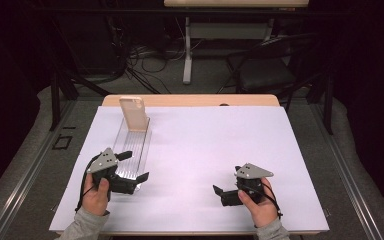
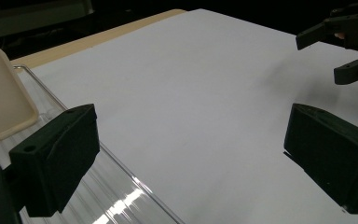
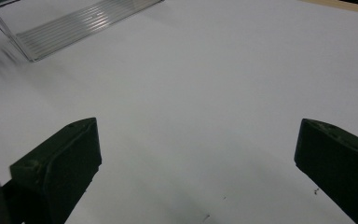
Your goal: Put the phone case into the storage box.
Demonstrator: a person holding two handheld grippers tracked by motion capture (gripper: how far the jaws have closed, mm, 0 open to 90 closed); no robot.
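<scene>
Nearby, beige phone (image 1: 134, 113) upright in clear ribbed stand (image 1: 130, 150) — left gripper (image 1: 136, 167) alongside.

We see broad bare white sheet (image 1: 215, 150) between our two grippers and across the right half, free for passage. On the left, the clear ribbed tray (image 1: 132, 150) and the beige phone case (image 1: 134, 114) standing at its far end block the way.

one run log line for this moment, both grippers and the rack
left gripper: open, over near end of clear ribbed rack | right gripper: open, over white sheet | beige phone case: leaning at rack's far end
</scene>
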